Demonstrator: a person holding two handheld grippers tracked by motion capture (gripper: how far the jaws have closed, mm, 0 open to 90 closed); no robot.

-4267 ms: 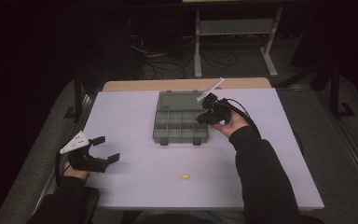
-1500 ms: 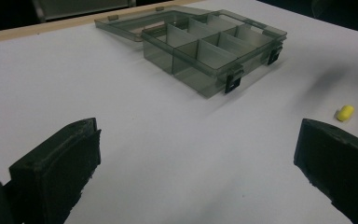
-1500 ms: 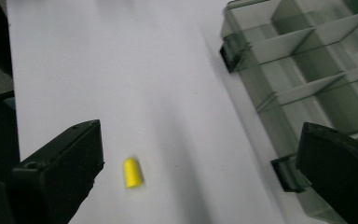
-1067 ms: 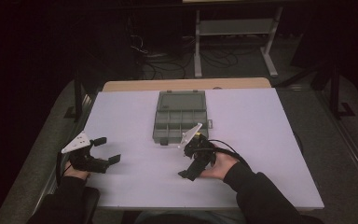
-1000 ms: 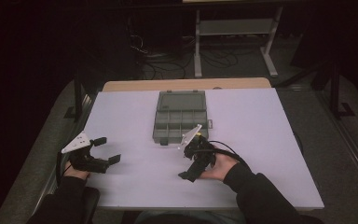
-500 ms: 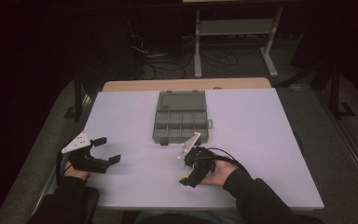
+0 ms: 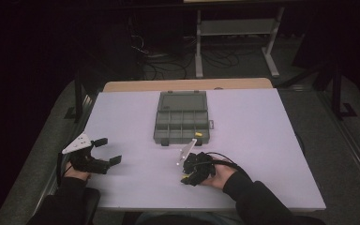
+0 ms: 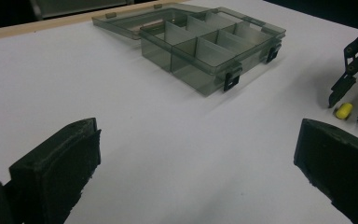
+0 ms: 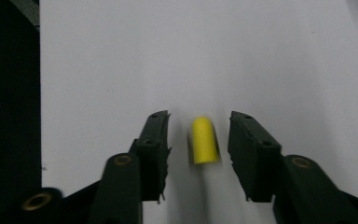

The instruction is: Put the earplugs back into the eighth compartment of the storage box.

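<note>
Earplug (image 9: 203,140) lying flat, rounded tip away

Room around my counter (image 7: 262,140) near black, only white top lit, from overhead. My right fingers (image 9: 151,140) slightly soft; yellow piece (image 9: 203,140) smeared at edges, faint shadow each side. Left view: my near fingers (image 8: 60,172) blurred, organiser box (image 8: 209,46) sharper.

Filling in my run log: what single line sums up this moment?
right tongs: closing, straddling yellow piece, no contact | left tongs: open, idle | compartment box: lid open
</note>
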